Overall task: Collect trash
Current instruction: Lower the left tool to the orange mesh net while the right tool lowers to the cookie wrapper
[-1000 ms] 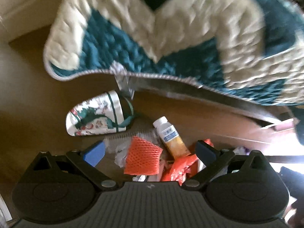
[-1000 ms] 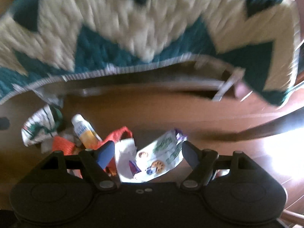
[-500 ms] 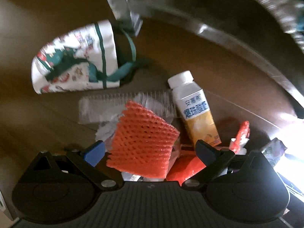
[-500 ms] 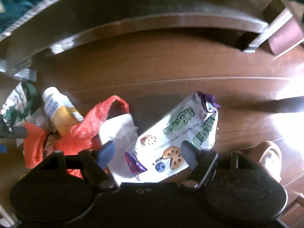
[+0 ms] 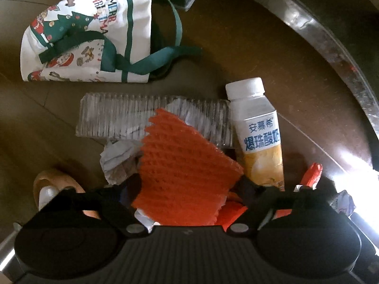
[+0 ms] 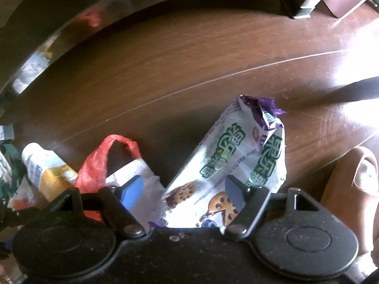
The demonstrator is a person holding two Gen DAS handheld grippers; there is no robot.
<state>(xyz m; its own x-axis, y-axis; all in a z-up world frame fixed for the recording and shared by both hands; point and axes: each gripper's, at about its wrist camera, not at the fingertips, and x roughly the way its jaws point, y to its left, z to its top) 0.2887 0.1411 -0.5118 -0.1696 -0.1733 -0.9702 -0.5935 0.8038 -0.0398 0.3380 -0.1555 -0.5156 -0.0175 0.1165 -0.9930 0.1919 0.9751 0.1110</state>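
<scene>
The left gripper point(image 5: 187, 184) has just been closing, its jaws now against both sides of the orange foam net point(image 5: 187, 177), grasping it; a yogurt bottle point(image 5: 260, 137) lies just right of it, a clear tray point(image 5: 113, 118) beyond, a Christmas bag point(image 5: 87, 33) farther ahead. The right gripper point(image 6: 187, 189) stands released, jaws apart over the cookie wrapper point(image 6: 236, 163) on the floor point(image 6: 189, 59), a red bag point(image 6: 99, 161) to its left.

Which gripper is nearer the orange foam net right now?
Left. The left gripper straddles the foam net, its jaws just closing on it. The right gripper is off to the side over the cookie wrapper, jaws open.
</scene>
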